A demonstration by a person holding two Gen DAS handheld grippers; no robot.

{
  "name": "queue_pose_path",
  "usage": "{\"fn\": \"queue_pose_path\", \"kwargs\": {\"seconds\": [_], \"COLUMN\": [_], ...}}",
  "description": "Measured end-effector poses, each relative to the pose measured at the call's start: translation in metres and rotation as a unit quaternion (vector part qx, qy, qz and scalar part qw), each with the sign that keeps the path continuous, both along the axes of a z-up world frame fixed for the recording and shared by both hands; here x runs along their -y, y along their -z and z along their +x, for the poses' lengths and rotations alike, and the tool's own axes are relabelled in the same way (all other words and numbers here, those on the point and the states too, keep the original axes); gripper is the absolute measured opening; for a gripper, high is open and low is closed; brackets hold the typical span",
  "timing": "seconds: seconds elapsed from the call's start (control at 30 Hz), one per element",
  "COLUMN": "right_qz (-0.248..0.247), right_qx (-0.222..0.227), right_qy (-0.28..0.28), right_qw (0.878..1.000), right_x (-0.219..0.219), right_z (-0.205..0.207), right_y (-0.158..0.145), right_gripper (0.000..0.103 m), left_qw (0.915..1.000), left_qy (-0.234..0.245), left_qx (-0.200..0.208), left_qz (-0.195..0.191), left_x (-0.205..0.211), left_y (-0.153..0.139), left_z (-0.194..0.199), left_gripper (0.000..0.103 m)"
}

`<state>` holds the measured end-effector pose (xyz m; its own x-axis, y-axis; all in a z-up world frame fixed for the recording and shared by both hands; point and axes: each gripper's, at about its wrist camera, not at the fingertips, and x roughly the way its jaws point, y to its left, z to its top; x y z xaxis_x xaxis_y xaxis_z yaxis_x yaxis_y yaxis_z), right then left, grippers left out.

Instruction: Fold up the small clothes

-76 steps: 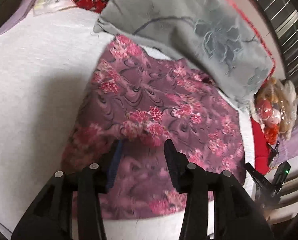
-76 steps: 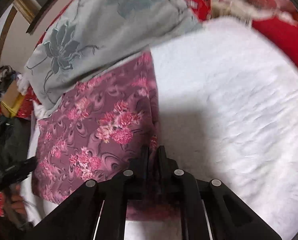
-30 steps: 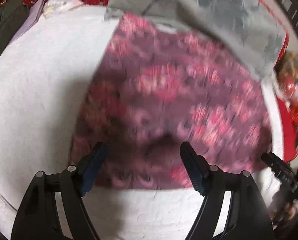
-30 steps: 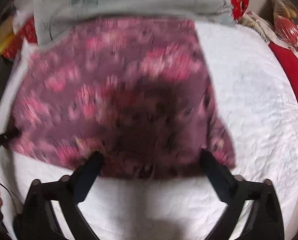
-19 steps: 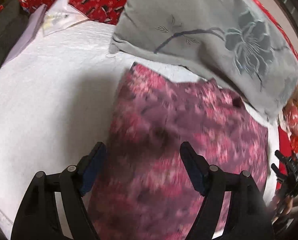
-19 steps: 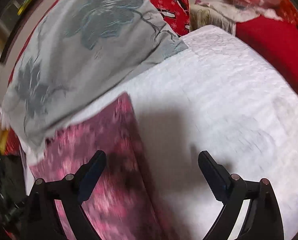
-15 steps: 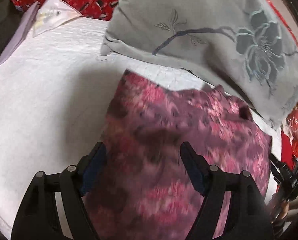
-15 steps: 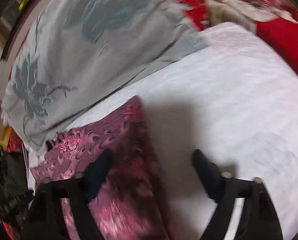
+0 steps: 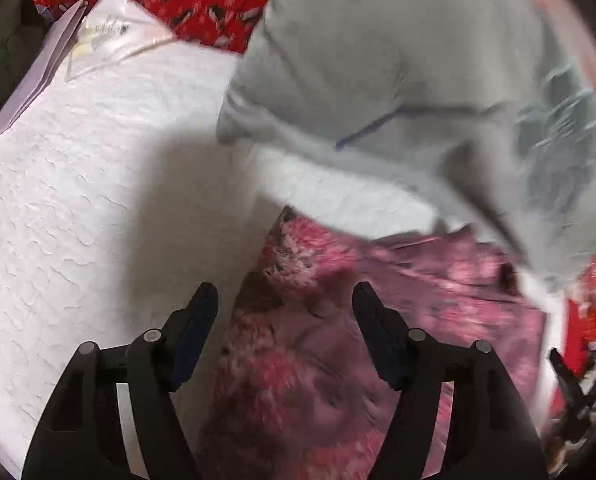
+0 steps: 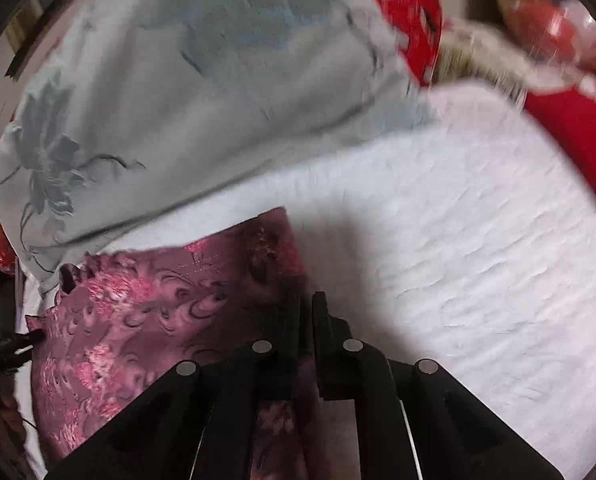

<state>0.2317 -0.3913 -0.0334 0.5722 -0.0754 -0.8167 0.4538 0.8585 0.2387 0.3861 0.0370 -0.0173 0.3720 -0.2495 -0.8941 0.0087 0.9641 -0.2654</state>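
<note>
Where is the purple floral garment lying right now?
The purple floral garment lies on the white bedcover, just below the grey flowered pillow, its right edge at the right gripper.

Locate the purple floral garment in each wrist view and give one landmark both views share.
Left wrist: purple floral garment fills the lower centre and right.
Right wrist: it lies lower left.
Shared landmark: the grey flowered pillow beyond the garment's far edge.

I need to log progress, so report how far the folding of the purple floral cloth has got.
Done: nothing clearly finished; the purple floral cloth lies spread on the white bedspread, no fold line readable. In hand: the right gripper has just been closing on its right edge; the left gripper, also closing slightly, stands open around its left edge. Left: folding it over.
</note>
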Motion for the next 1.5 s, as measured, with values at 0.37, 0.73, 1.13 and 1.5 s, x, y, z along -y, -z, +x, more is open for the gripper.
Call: {"fn": "queue_pose_path", "kwargs": {"seconds": [0.37,0.73,1.13,1.5], "right_qz": [-0.007,-0.031,-0.091,-0.066], "right_qx": [-0.003,-0.026,-0.026,0.001], "right_qy": [-0.084,-0.123,-0.121,-0.048], "right_qw": [0.996,0.992,0.988,0.997], "right_x": [-0.094,-0.151,-0.178,-0.100], "right_z": [-0.011,-0.013,-0.003,-0.032], "right_y": [0.005,0.007,0.014,-0.014], "right_gripper": [0.029,0.046,0.051,0.052], "left_qw": [0.9992,0.9975,0.9990,0.9996], "left_qy": [0.021,0.054,0.039,0.016], "left_qx": [-0.018,0.000,0.004,0.020], "left_qz": [0.027,0.045,0.022,-0.012], "left_x": [0.004,0.015,0.009,-0.003], "left_y": [0.022,0.027,0.032,0.011], "left_z": [-0.049,-0.087,-0.087,-0.075], "left_gripper": [0.070,0.084,0.087,0.086]}}
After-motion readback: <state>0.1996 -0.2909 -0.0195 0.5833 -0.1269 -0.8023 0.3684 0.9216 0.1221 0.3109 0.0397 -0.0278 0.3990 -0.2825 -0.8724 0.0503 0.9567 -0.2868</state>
